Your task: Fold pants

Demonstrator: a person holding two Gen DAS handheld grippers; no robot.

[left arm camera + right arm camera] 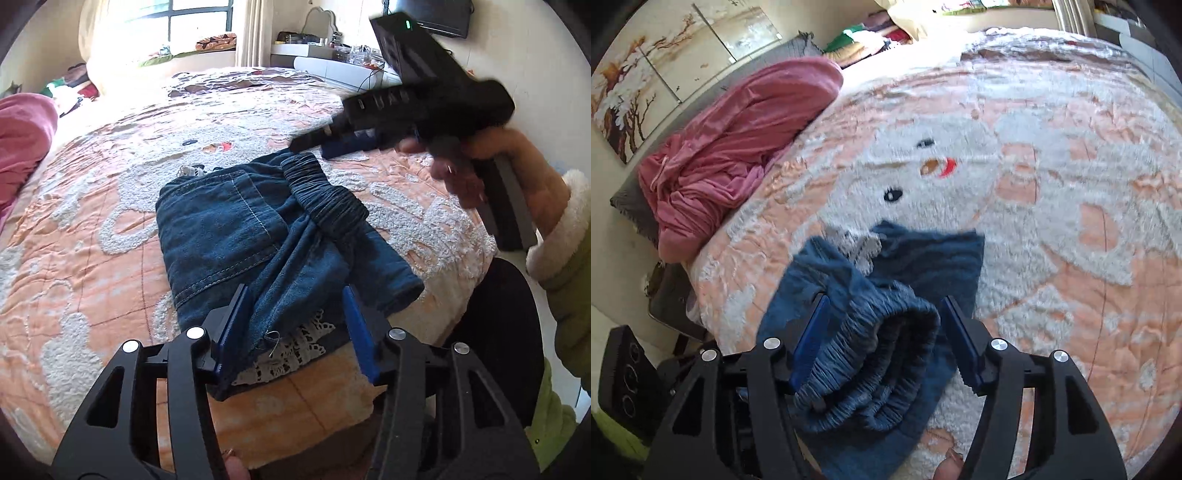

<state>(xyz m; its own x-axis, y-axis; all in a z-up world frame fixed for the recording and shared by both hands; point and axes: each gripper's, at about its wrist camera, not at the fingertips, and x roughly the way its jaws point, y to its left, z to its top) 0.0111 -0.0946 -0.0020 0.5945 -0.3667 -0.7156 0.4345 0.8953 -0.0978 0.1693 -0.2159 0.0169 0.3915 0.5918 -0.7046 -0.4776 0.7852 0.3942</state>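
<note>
Left wrist view shows your pants (236, 236) nearly folded at centre frame, both sets of fingers (236, 317) released; next, square the bundle.

A pair of dark blue denim pants (236, 236) with pale stitching lies folded into a compact block on a peach quilted bedspread (92, 229) patterned in fluffy white. Its gathered elastic waistband (325, 192) runs across the top of the bundle, and white lace trim (291, 350) shows under the near edge. The left gripper (295, 332) — black arms, blue pads — straddles the near edge of the cloth, jaws apart, one pad against the fabric, the other just clear of it. The right gripper (314, 142), blurred, hangs beyond the pants, held by a hand (491, 173) in a green sleeve with a white fleece cuff; its jaws are too smeared to judge. A pink blanket (22, 147) lies at the left.
</note>
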